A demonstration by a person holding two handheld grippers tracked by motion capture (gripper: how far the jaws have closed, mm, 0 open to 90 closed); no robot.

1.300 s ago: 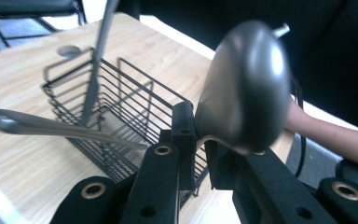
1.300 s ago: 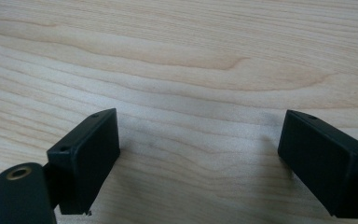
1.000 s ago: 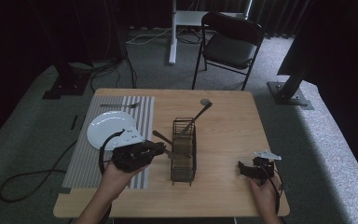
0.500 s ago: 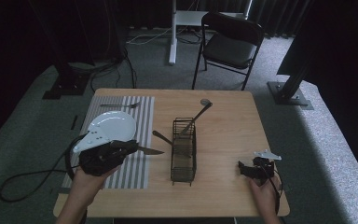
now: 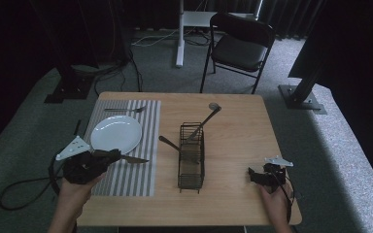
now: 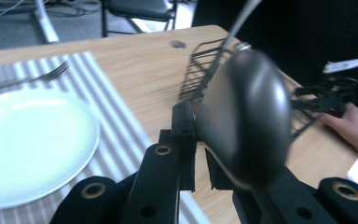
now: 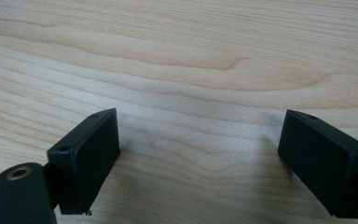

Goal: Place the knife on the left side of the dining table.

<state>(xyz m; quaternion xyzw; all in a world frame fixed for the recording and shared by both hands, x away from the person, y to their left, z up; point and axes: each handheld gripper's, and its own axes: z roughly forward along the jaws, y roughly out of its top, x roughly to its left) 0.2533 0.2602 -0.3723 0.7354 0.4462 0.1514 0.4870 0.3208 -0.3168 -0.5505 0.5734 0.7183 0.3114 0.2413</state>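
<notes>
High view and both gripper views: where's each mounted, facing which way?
High view: above the person's side, looking forward and down at table; forearms, left tool, right tool.
Left gripper view: on left tool, facing plate and rack; jaws clamping utensil.
Right gripper view: on right tool, facing tabletop; open jaws.
Shared by high and left: plate, rack.

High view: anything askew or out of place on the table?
Mostly tidy. The fork lies across the far end of the striped placemat, beyond the plate, not beside it. Two utensils lean out of the wire caddy at angles. The left gripper holds a spoon over the mat.
</notes>
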